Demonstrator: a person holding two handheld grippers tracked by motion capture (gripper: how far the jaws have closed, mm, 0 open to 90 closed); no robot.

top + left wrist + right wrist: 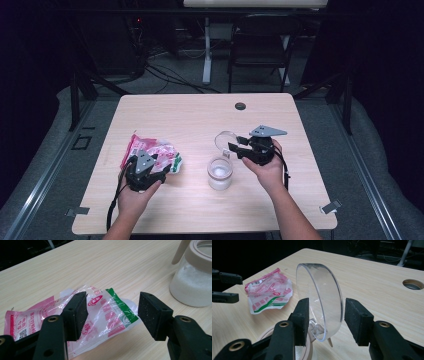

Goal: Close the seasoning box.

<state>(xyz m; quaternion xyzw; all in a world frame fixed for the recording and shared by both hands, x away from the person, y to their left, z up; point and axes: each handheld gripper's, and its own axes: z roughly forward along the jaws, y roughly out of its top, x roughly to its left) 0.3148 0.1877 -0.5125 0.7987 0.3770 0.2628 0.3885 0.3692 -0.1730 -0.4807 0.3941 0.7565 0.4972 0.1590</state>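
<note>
Jar of clear glass, holding white granules, stands near the middle of the pale wood-grain table, slightly toward the near edge, and its round transparent lid is swung up on a hinge, standing almost on edge. We see our right gripper just beyond and right of the jar with its jaws apart on either side of the lid; in the right gripper view we cannot tell whether the pads touch it. To the left, a crinkled plastic bag, clear with pink, red and green print, lies flat on the wood, well apart from the jar. Our left gripper hovers over its near side, jaws spread wide, the rough black pads straddling the bag's green-edged corner. A band of bare table runs between bag and jar, and the far half stays open up to a round cable hole near the far edge.
</note>
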